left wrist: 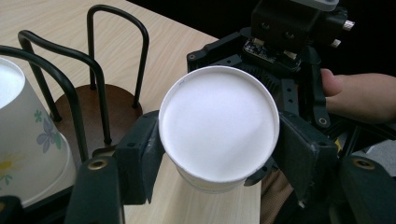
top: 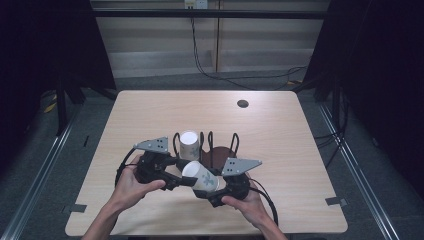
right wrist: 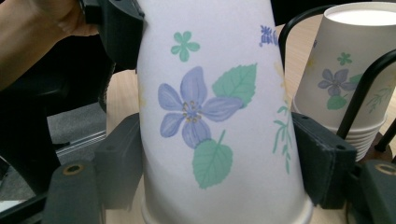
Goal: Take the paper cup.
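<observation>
A black wire rack on a round brown base stands near the middle of the tabletop. Its left slot holds a stack of upside-down paper cups, white bottom facing up.

Just in front of the rack, both grippers meet on one floral paper cup, held tilted above the tabletop. The left gripper pinches it near its closed white bottom, one jaw on each side. The right gripper clamps the cup's wall close to the rim end, with its jaws pressed against either side.

The left gripper view shows the cup's flat white bottom face-on, with the right gripper and a thumb behind it, and the rack's loops to the left. The right gripper view shows the printed side instead: a purple flower with green leaves. It also makes plain that the racked cups are several nested together, by their stacked rims.
</observation>
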Demonstrator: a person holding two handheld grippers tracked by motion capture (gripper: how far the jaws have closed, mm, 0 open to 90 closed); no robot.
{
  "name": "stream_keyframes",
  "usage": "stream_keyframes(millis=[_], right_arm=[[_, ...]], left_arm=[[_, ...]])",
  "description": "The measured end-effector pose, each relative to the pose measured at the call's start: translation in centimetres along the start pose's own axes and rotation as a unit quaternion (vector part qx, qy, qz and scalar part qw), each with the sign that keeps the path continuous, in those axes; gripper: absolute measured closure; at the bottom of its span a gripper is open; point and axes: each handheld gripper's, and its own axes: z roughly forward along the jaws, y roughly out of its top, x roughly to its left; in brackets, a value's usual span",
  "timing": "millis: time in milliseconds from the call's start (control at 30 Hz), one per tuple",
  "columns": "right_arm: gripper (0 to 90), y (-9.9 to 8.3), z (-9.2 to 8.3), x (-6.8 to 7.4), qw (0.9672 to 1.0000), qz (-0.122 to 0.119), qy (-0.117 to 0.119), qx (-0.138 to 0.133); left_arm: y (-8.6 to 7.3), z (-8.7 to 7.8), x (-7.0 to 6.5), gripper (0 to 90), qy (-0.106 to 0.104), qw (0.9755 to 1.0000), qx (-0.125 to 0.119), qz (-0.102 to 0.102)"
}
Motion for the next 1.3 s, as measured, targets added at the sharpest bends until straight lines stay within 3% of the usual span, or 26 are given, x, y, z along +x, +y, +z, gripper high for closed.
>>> stream_keyframes(millis=[267, 533, 667, 800, 933, 1033, 1133, 1167, 1300], right_arm=[[28.7, 0.4, -0.5, -0.1, 0.9999, -0.003, 0.004, 0.012], [29.2, 0.4, -0.4, -0.4, 0.9997, 0.008, 0.001, 0.022], [29.4, 0.3, -0.1, -0.6, 0.9994, 0.012, 0.001, 0.031], [29.5, 0.4, -0.2, -0.8, 0.9993, 0.014, -0.006, 0.035], [29.5, 0.5, -0.4, -0.9, 0.999, 0.011, -0.014, 0.041], [29.6, 0.6, -0.5, -1.0, 0.9986, 0.008, -0.019, 0.048], [29.8, 0.7, -0.7, -1.0, 0.9971, 0.004, -0.033, 0.069], [29.8, 0.7, -0.7, -1.0, 0.9971, 0.004, -0.033, 0.069], [30.1, 0.7, -0.9, -1.0, 0.996, 0.003, -0.035, 0.082]], left_arm=[[-0.1, 0.2, 0.0, 25.1, 0.007, 1.0, -0.004, -0.002], [-0.2, -0.7, 0.0, 18.0, 0.034, 0.9993, -0.009, -0.008], [-0.5, -1.2, 0.1, 18.5, 0.051, 0.9987, -0.002, 0.006], [-0.6, -1.6, 0.5, 19.7, 0.066, 0.9971, 0.036, 0.015], [-0.9, -1.9, 0.7, 20.5, 0.064, 0.9978, 0.01, 0.014], [-1.1, -1.6, 0.7, 22.4, 0.089, 0.9948, 0.033, 0.036], [-1.0, -1.2, 0.5, 29.5, 0.085, 0.9942, 0.043, 0.05], [-1.0, -1.1, 0.4, 29.5, 0.088, 0.9934, 0.045, 0.058], [-1.2, -0.9, 0.3, 28.8, 0.085, 0.9929, 0.058, 0.06]])
